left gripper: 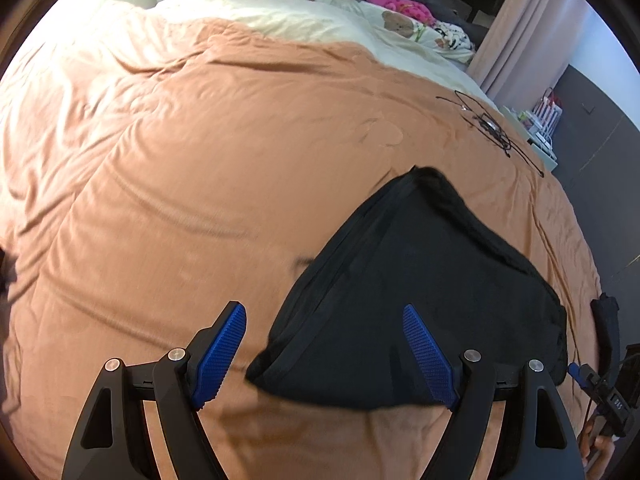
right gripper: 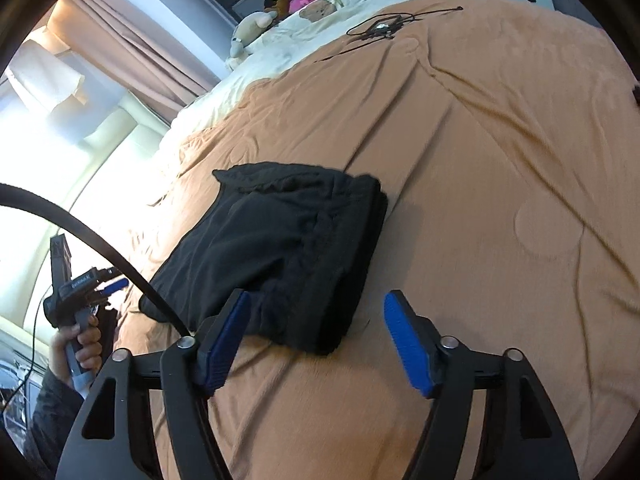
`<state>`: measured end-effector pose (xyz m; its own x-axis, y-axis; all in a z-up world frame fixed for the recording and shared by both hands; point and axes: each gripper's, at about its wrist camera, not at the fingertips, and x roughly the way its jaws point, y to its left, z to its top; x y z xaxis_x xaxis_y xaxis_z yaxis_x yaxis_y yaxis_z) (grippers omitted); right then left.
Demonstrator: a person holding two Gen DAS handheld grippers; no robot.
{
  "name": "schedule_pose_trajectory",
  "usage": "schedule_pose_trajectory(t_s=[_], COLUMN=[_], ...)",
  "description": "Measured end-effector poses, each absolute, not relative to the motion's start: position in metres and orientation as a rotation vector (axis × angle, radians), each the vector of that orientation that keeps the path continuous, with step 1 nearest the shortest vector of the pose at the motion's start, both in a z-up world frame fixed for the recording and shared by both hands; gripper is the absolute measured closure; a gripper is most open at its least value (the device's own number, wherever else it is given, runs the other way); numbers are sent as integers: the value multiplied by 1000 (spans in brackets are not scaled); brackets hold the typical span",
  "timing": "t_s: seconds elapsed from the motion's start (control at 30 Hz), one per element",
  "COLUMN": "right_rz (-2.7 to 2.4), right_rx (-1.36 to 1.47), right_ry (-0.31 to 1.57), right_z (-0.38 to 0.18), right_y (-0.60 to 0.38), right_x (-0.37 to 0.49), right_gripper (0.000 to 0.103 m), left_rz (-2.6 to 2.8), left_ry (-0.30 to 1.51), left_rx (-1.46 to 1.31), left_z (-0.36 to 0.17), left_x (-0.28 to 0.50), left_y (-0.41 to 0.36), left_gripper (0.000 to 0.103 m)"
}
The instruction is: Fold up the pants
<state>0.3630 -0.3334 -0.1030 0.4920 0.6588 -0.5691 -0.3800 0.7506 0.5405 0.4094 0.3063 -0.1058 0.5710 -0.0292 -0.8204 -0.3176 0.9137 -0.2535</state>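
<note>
Low in both views, the left tongs and right tongs stand wide open, holding nothing. Folded black pants lie mid-frame on the orange blanket; a black cable lies upper right in the left view.

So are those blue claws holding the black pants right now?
No. Both the left tool and the right tool are open and empty; the folded pants lie loose on the bedspread.

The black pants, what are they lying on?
The folded black pants lie on the orange blanket covering the bed. The blanket hides whatever is below it.
</note>
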Motion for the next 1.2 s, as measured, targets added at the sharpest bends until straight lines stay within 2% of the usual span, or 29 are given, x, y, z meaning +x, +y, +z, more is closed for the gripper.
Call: schedule_pose_trajectory(t_s=[0.4,0.73,0.97,1.03,1.17,1.2], right_rz=[696,703,716,711,696,693], right_rx=[446,571,561,554,534,529], right_ry=[924,964,958,958,953,953], right_z=[-125,-138,-142,-144,-144,-144], right_y=[-328,-332,-330,-325,-318,-317], right_x=[371,411,423,425,423,422], right_gripper=[34,34,34,35,45,50], left_rz=[127,129,135,128,120,116], left_ry=[997,1044,1065,1067,1073,1073], left_rx=[-437,-409,-345,-313,-287,-290], left_z=[-138,-167,-180,-182,-185,-185], left_x=[377,402,425,430,441,442], left_y=[313,315,312,308,303,303], left_gripper=[21,22,25,29,39,47])
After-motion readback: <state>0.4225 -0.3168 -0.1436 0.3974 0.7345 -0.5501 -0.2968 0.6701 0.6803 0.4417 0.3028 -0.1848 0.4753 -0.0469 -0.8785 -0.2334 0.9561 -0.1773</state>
